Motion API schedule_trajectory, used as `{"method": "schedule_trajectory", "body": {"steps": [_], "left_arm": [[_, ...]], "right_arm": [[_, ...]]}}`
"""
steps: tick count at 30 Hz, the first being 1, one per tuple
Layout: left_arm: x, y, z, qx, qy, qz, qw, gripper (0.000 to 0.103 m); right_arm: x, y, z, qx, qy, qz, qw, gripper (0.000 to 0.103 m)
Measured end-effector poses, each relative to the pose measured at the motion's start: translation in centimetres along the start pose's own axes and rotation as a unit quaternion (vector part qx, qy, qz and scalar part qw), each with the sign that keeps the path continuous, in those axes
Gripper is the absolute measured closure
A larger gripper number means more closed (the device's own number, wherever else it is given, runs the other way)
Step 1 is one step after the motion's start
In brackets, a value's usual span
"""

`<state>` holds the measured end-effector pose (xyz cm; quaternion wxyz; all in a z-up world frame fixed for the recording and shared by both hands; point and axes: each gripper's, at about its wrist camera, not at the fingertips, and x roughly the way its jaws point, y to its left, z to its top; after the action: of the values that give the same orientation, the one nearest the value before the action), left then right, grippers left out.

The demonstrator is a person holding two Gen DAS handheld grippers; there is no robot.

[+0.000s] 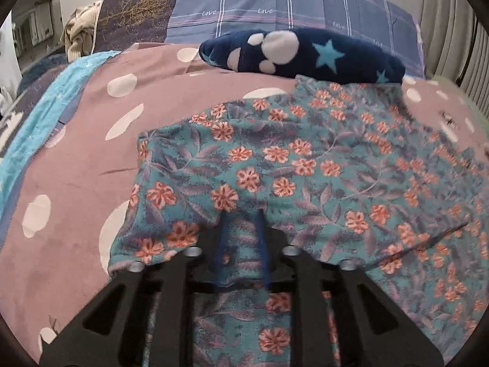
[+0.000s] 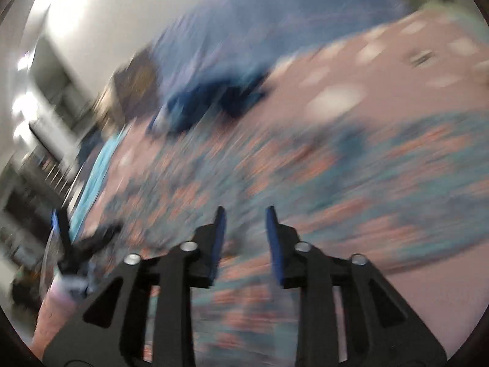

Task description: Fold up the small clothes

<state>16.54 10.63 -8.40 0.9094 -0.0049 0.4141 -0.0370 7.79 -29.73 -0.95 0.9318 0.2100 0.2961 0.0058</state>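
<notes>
A teal floral garment (image 1: 305, 168) with orange flowers lies spread on the pink spotted bedspread (image 1: 91, 153). My left gripper (image 1: 241, 214) is open, its blue fingers (image 1: 221, 244) resting low on the garment's near edge, with cloth showing between them. The right wrist view is badly blurred by motion. My right gripper (image 2: 244, 214) is open and empty above the same floral garment (image 2: 275, 168). The other gripper shows dimly at the left edge of that view (image 2: 61, 223).
A dark blue plush cloth (image 1: 305, 53) with white paws and stars lies at the garment's far edge. Pillows (image 1: 290, 3) stand behind it. A turquoise blanket (image 1: 45, 122) runs along the bed's left side. A curtain (image 1: 452, 30) hangs at the right.
</notes>
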Motion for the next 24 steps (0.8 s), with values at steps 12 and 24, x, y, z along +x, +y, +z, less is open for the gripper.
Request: {"method": "schedule_trajectory", "body": {"steps": [12, 24], "left_arm": [[2.5, -2.7, 1.3, 0.037, 0.018, -0.018, 0.9990, 0.004], [2.5, -3.0, 1.2, 0.047, 0.016, -0.004, 0.9988, 0.001]], "right_arm": [[-10.4, -20.4, -0.1, 0.307, -0.126, -0.108, 0.937, 0.043], [-6.4, -19.3, 4.9, 0.344, -0.184, -0.047, 0.920, 0.096]]}}
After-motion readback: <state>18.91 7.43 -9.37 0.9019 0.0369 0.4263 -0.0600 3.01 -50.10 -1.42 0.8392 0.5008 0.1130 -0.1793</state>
